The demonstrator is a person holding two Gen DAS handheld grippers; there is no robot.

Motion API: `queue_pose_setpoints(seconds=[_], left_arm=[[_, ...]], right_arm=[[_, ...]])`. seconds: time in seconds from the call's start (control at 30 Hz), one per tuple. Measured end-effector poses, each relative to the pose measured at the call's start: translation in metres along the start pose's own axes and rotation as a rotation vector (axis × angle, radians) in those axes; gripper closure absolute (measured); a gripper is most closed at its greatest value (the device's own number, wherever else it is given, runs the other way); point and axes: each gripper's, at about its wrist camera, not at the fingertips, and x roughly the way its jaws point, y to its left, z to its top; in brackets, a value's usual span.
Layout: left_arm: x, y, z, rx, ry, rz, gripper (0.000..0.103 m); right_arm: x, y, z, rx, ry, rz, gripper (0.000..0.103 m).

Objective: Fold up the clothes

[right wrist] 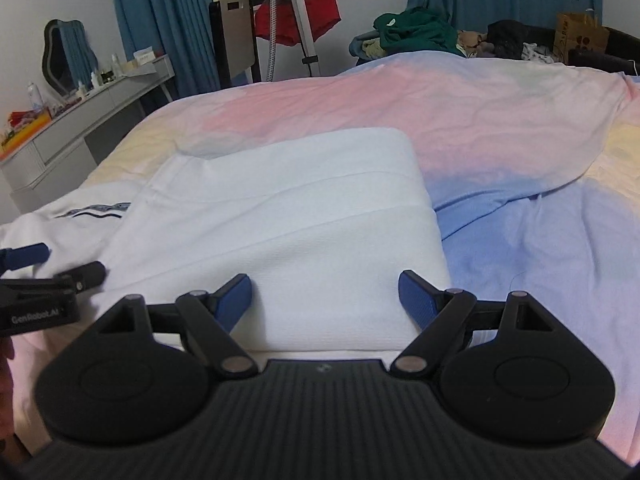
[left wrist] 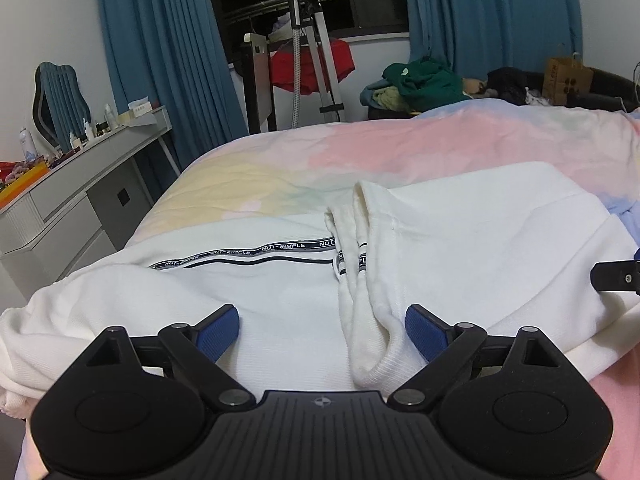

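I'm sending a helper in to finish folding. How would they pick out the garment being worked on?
Start at the bed with the pastel pink, yellow and blue bedspread. On its near edge lies a white garment, partly folded over itself. Unlike the green clothes pile behind the bed, it is white with a black "NOT-SIMPLE" printed stripe.

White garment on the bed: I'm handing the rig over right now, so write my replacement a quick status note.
Left gripper: open, holding nothing, over the near hem. Right gripper: open, holding nothing.
White garment lies on the pastel bedspread. Its right part is folded over into a neat layer; the left part, with the lettered stripe, is spread out and rumpled.
Left: fold in the left part, then halve it.
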Motion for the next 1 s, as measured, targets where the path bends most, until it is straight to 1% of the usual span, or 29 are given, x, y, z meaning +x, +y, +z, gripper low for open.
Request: queue_pose_setpoints(seconds=[0.17, 0.2, 0.23, 0.33, 0.37, 0.4, 0.47, 0.57, 0.63, 0.7, 0.77, 0.83, 0.9, 1.0], left_arm=[[-0.004, 0.008, 0.003, -0.06, 0.012, -0.034, 0.011], [-0.005, 0.014, 0.005, -0.092, 0.018, -0.062, 0.011], [-0.008, 0.025, 0.008, -0.157, 0.025, -0.116, 0.011], [-0.015, 0.076, 0.01, -0.467, 0.04, -0.264, 0.01], [-0.016, 0.095, 0.007, -0.579, 0.05, -0.302, 0.009], [-0.017, 0.111, 0.003, -0.669, 0.07, -0.315, 0.009], [-0.017, 0.143, -0.008, -0.824, 0.12, -0.311, 0.009], [-0.016, 0.183, -0.031, -1.019, 0.169, -0.316, 0.008], [-0.01, 0.202, -0.049, -1.15, 0.221, -0.31, 0.005], [0.001, 0.215, -0.064, -1.255, 0.282, -0.292, 0.005], [0.015, 0.225, -0.077, -1.35, 0.32, -0.283, 0.005], [0.029, 0.233, -0.086, -1.44, 0.337, -0.269, 0.005], [0.04, 0.24, -0.09, -1.514, 0.326, -0.245, 0.006], [0.051, 0.252, -0.086, -1.542, 0.269, -0.195, 0.007]], right_arm=[[-0.004, -0.006, 0.002, -0.002, 0.002, 0.002, 0.021], [-0.004, -0.007, 0.002, -0.001, 0.002, 0.002, 0.021], [-0.005, -0.007, 0.002, 0.001, 0.002, 0.002, 0.021], [-0.006, -0.009, 0.001, 0.004, 0.005, -0.001, 0.021], [-0.007, -0.009, 0.0, 0.006, 0.005, -0.003, 0.021], [-0.007, -0.009, 0.0, 0.008, 0.006, -0.004, 0.021], [-0.007, -0.009, 0.0, 0.013, 0.006, -0.006, 0.021], [-0.006, -0.007, 0.001, 0.015, 0.008, -0.011, 0.021], [-0.005, -0.006, 0.001, 0.015, 0.01, -0.014, 0.021], [-0.005, -0.006, 0.001, 0.02, 0.012, -0.015, 0.021], [-0.005, -0.007, 0.002, 0.026, 0.012, -0.015, 0.021], [-0.005, -0.006, 0.002, 0.024, 0.012, -0.018, 0.021], [-0.004, -0.004, 0.001, 0.015, 0.012, -0.025, 0.021], [-0.004, -0.003, 0.002, 0.006, 0.006, -0.037, 0.021]])
